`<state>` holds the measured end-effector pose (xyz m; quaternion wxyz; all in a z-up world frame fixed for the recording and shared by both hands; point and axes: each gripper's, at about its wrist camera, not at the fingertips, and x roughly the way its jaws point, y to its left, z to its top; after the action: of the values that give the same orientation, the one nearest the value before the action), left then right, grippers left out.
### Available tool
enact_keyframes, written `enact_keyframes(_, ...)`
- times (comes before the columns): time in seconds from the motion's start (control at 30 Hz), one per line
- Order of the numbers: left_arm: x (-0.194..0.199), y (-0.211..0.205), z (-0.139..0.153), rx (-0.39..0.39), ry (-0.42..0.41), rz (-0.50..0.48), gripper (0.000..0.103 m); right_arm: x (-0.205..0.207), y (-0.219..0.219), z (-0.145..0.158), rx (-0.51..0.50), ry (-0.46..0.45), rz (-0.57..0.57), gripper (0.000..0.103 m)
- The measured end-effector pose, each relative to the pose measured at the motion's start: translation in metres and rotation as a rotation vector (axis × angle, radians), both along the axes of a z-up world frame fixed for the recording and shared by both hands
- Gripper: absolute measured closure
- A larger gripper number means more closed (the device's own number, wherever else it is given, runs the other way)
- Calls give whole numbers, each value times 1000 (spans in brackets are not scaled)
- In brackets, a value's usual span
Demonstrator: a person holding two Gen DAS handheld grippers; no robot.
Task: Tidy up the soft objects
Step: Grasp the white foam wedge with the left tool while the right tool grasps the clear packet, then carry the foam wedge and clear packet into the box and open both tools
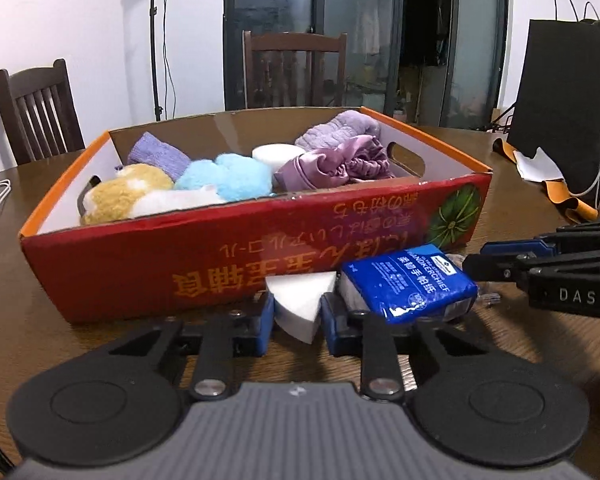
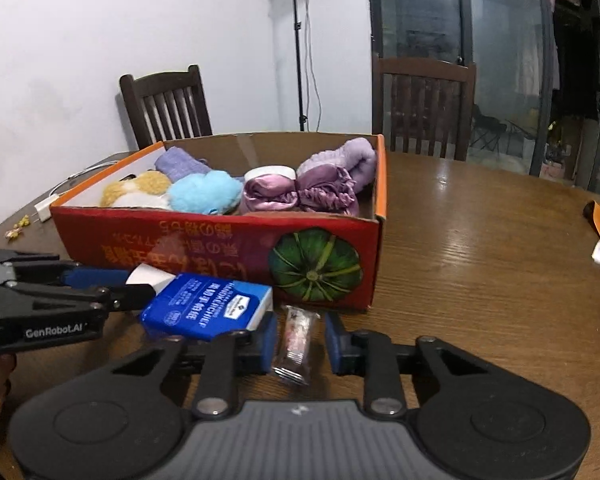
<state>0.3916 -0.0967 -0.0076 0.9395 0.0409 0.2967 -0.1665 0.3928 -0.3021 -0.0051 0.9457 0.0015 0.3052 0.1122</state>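
Left gripper [image 1: 296, 316]: pinched the white sponge wedge [image 1: 298, 306].
Right gripper [image 2: 300, 344]: spread around a clear packet [image 2: 296, 344].
Tissue pack [image 2: 208, 306]: on the tabletop [image 2: 480, 260], against the red box [image 2: 220, 248].

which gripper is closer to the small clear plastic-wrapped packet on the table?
Right. The right gripper straddles the small clear plastic-wrapped packet, fingers open either side. The left gripper is further over, past the blue handkerchief tissue pack, closed on a white foam wedge.
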Motion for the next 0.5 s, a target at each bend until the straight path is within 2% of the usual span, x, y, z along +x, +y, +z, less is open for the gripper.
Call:
enact_keyframes(0.1,1,3,0,-25,6,0,80,1,1,-2,11,8,8,87)
enact_keyframes(0.3,6,9,-1,-70,30,-1,80,-3,4,-3,-6,-10,-4,90)
enact_keyframes(0.47,8,19,-1,-140,46,6,82,-5,5,-4,-32,-31,-20,91)
enact_keyframes(0.5,7,19,0,-133,41,15,82,-6,5,-4,-36,-37,-22,91)
